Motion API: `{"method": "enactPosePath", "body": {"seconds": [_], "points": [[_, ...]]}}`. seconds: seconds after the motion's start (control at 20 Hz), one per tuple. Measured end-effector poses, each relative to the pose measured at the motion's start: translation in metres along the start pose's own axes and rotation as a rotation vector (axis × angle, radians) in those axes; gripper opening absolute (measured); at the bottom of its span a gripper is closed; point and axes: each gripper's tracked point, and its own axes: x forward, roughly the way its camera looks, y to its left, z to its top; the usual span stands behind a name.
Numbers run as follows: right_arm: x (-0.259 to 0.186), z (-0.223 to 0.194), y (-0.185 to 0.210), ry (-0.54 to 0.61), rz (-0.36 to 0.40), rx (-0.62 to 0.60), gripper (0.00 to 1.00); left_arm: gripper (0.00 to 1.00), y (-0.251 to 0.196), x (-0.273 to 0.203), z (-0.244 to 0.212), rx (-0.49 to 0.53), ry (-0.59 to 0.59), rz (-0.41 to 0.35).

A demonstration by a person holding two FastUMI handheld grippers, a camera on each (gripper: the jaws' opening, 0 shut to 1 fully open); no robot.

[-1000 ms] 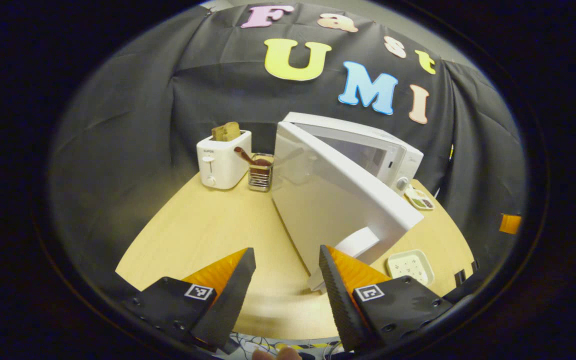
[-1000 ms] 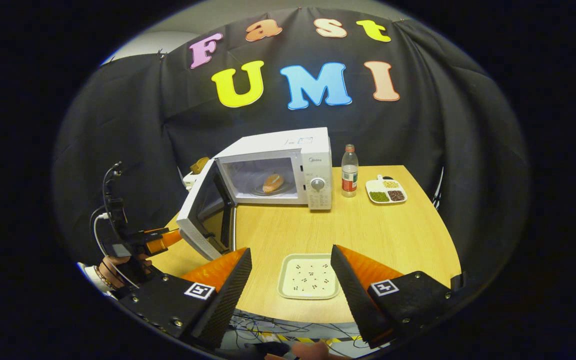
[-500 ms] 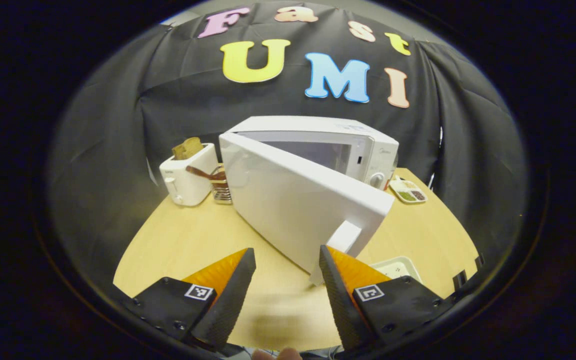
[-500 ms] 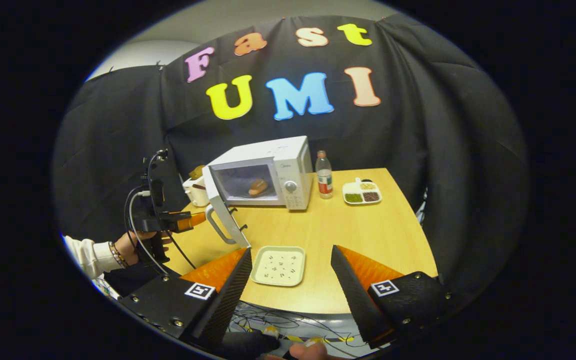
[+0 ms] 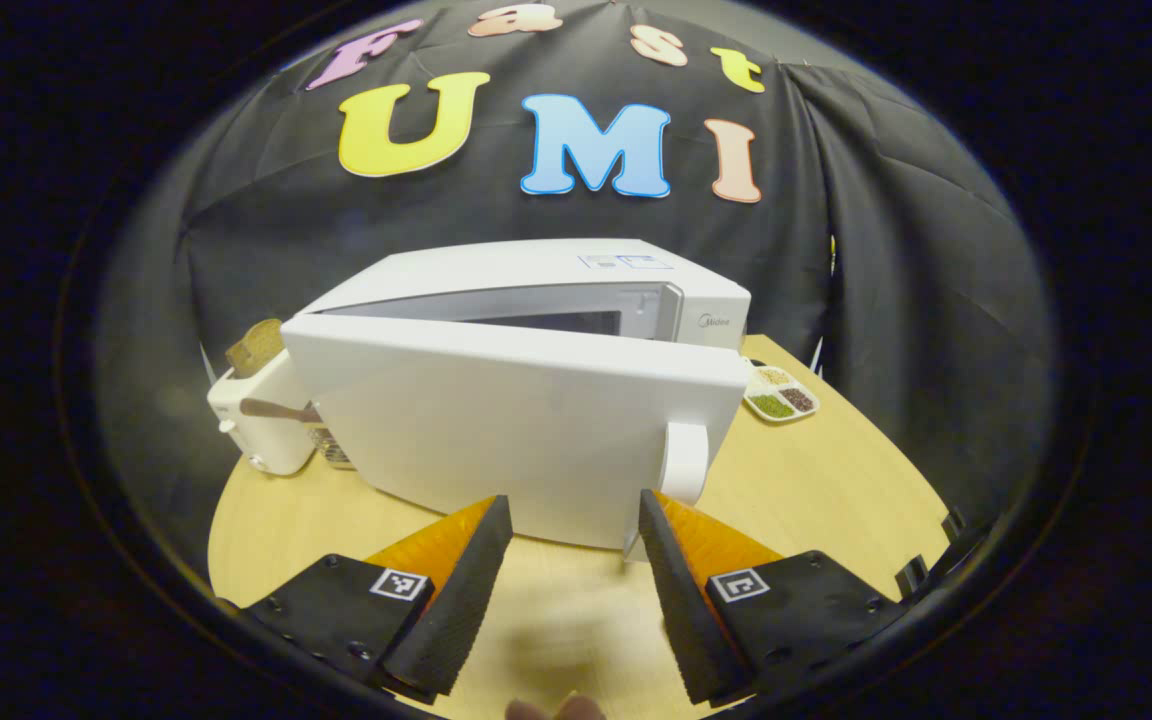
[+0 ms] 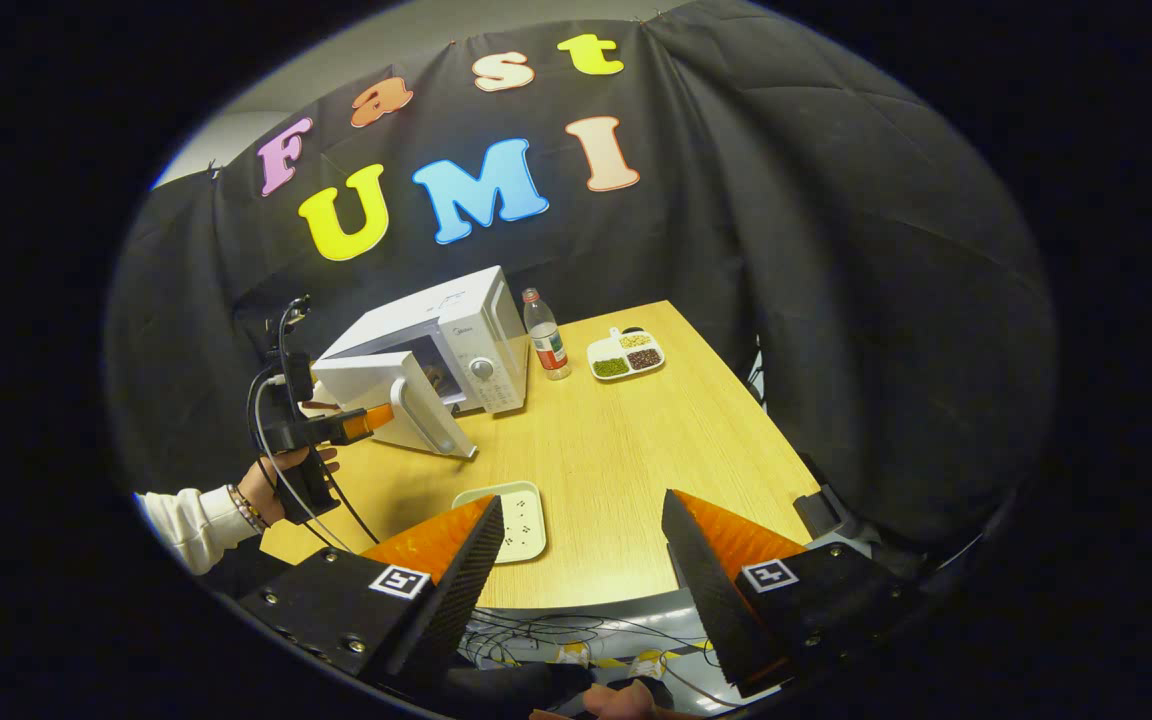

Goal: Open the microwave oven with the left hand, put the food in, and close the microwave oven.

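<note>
Microwave door (image 5: 526, 430): ajar, just ahead of left tool (image 5: 573, 560), handle (image 5: 684, 462) beside its right finger.
Left tool: spread, empty.
Right tool (image 6: 581, 560): spread, above surface (image 6: 636, 440) edge.
Writing: brand mark too small to read.
</note>
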Motion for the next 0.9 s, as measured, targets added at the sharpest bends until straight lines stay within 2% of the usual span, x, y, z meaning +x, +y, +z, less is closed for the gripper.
{"method": "enactPosePath", "body": {"seconds": [0.05, 0.1, 0.15, 0.25, 0.3, 0.35, 0.45, 0.5, 0.6, 0.8, 0.9], "points": [[0.001, 0.001, 0.004, -0.003, -0.013, 0.007, 0.97, 0.87, 0.000, 0.012, 0.004, -0.004, -0.003, -0.009], [0.003, 0.000, 0.008, 0.000, -0.019, 0.012, 0.97, 0.92, 0.002, 0.023, 0.007, -0.003, -0.001, -0.012], [0.005, -0.004, 0.013, 0.011, -0.028, 0.009, 0.97, 0.87, 0.005, 0.035, 0.011, -0.001, -0.002, -0.010], [0.009, -0.003, 0.016, 0.024, -0.055, -0.012, 0.97, 0.88, 0.010, 0.057, 0.024, -0.002, -0.011, -0.010], [0.010, -0.001, 0.019, 0.025, -0.064, -0.020, 0.98, 0.82, 0.010, 0.069, 0.022, -0.011, 0.000, -0.019], [0.009, 0.001, 0.022, 0.020, -0.069, -0.028, 0.98, 0.87, 0.012, 0.077, 0.027, -0.012, 0.000, -0.019], [0.011, 0.000, 0.025, 0.025, -0.086, -0.049, 0.97, 0.86, 0.015, 0.096, 0.037, -0.011, -0.010, -0.011], [0.010, -0.001, 0.025, 0.032, -0.095, -0.057, 0.97, 0.89, 0.017, 0.104, 0.042, -0.015, -0.009, -0.003], [0.010, 0.002, 0.026, 0.033, -0.108, -0.057, 0.97, 0.83, 0.012, 0.113, 0.032, -0.099, 0.030, -0.038], [0.011, 0.005, 0.034, 0.038, -0.089, -0.055, 0.97, 0.82, 0.019, 0.120, 0.039, -0.190, 0.045, -0.036], [0.011, 0.003, 0.035, 0.046, -0.080, -0.060, 0.97, 0.82, 0.017, 0.123, 0.033, -0.255, 0.132, -0.023]]}}
